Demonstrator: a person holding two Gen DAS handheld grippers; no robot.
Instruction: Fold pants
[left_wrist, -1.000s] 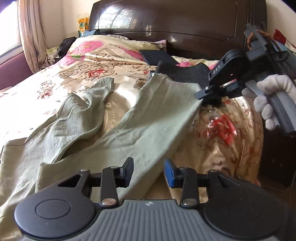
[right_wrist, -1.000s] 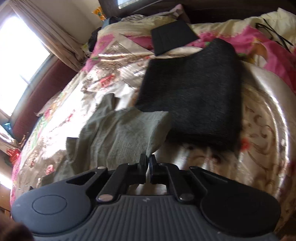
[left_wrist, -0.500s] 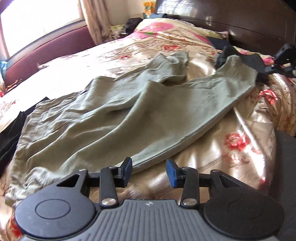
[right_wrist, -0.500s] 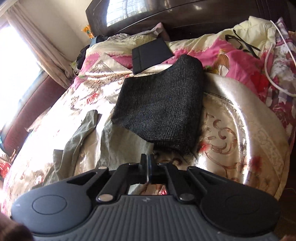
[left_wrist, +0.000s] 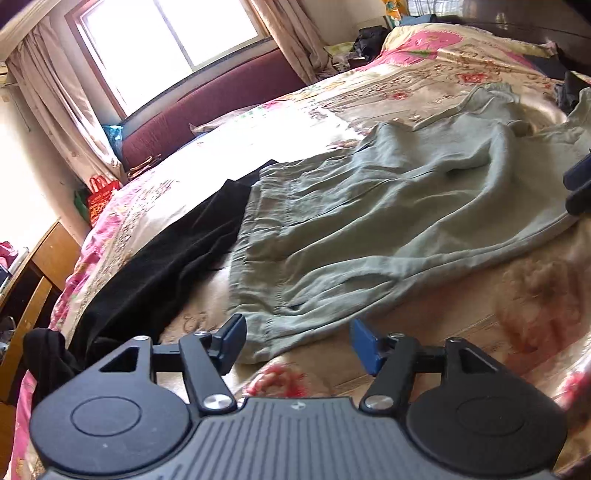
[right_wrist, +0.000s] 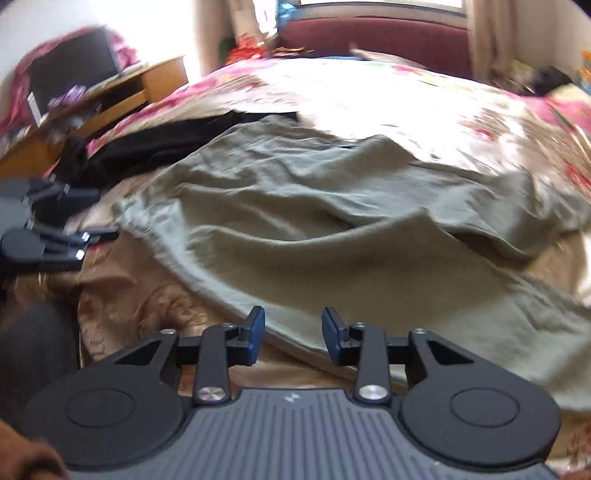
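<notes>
Pants (left_wrist: 369, 221) of pale green cloth lie rumpled and unfolded across the floral bedspread (left_wrist: 498, 314), waistband toward nine o'clock in my left wrist view and touching a black garment (left_wrist: 166, 266) beside it. I judge the fold has not started; I am at the reach-in step. My left gripper (left_wrist: 297, 341) hovers at the waistband corner, jaws opening, cloth just ahead of the pads but not pinched. My right gripper (right_wrist: 293, 334) is also opening, over the near edge of a leg, gripping nothing. Next I need both pads down on that edge before closing. No containers show anywhere I can see.
</notes>
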